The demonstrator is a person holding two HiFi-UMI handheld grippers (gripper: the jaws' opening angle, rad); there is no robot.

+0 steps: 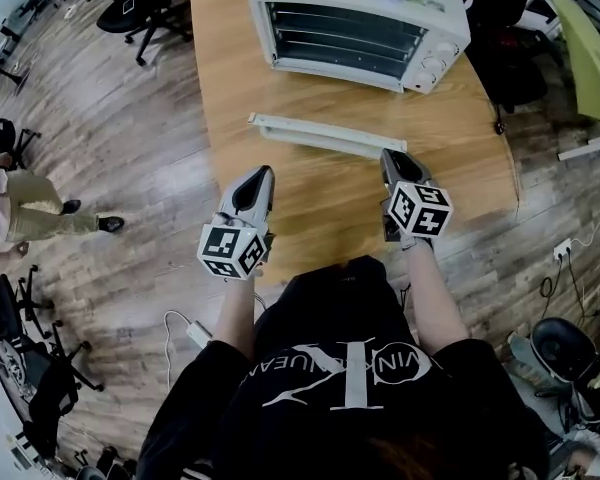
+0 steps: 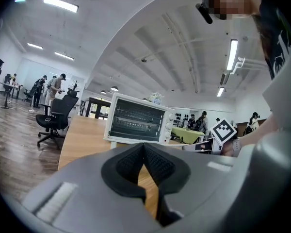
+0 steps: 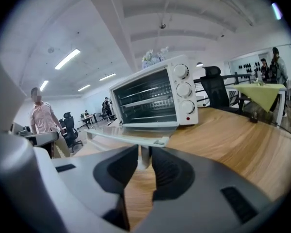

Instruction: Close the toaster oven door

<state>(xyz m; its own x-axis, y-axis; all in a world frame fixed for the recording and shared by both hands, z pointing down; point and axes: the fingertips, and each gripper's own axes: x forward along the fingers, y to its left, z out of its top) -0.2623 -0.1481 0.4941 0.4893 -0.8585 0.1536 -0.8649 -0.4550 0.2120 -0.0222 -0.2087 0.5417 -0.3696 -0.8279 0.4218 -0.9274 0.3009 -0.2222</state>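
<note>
The left gripper (image 1: pixel 261 175) is hovering over the wooden table (image 1: pixel 460 138) with its jaw tips pressing together on nothing. The right gripper (image 1: pixel 393 158) is keeping a narrow slit between its jaws, also empty, just short of the right end of the door (image 1: pixel 315 134). The door is hanging open and level ahead of both grippers, and the toaster oven (image 1: pixel 360 23) is standing beyond it.
</note>
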